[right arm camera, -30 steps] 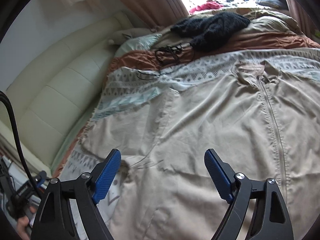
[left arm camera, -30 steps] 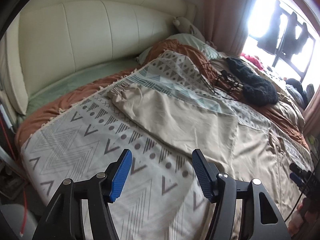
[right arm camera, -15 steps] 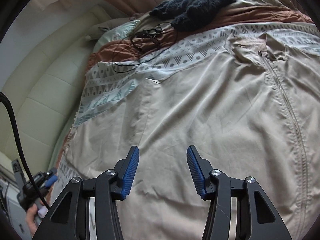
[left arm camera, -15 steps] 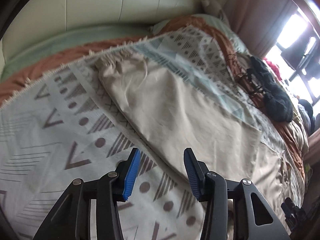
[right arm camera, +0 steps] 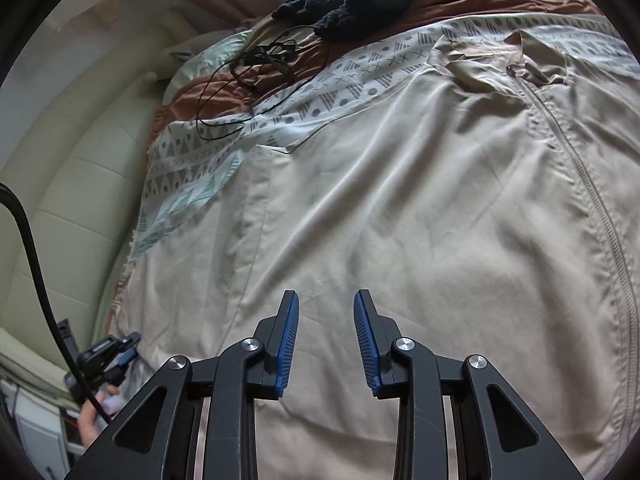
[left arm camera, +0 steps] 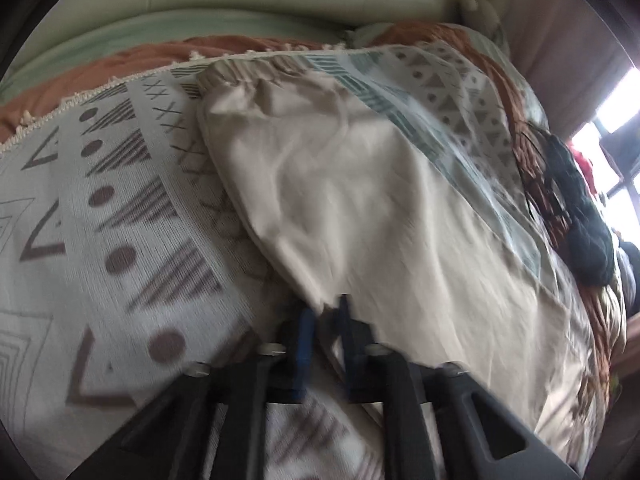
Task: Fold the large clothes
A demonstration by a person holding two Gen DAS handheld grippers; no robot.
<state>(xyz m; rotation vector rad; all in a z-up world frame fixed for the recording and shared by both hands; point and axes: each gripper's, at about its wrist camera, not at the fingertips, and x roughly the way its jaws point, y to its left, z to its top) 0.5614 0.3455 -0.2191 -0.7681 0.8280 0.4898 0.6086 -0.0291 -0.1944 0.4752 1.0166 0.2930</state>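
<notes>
Beige jacket (right arm camera: 400,208) lay flat on patterned bedspread (left arm camera: 100,240). My left claw (left arm camera: 324,316) pinched sleeve (left arm camera: 340,184) edge; right claw (right arm camera: 325,332) hung part-open above body. Next: carry sleeve across torso.

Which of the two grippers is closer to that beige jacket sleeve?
Left. The left gripper is pinched on the edge of the jacket sleeve, though blur softens the contact. The right gripper is over the jacket body, jaws apart, with the sleeve off to its left.
</notes>
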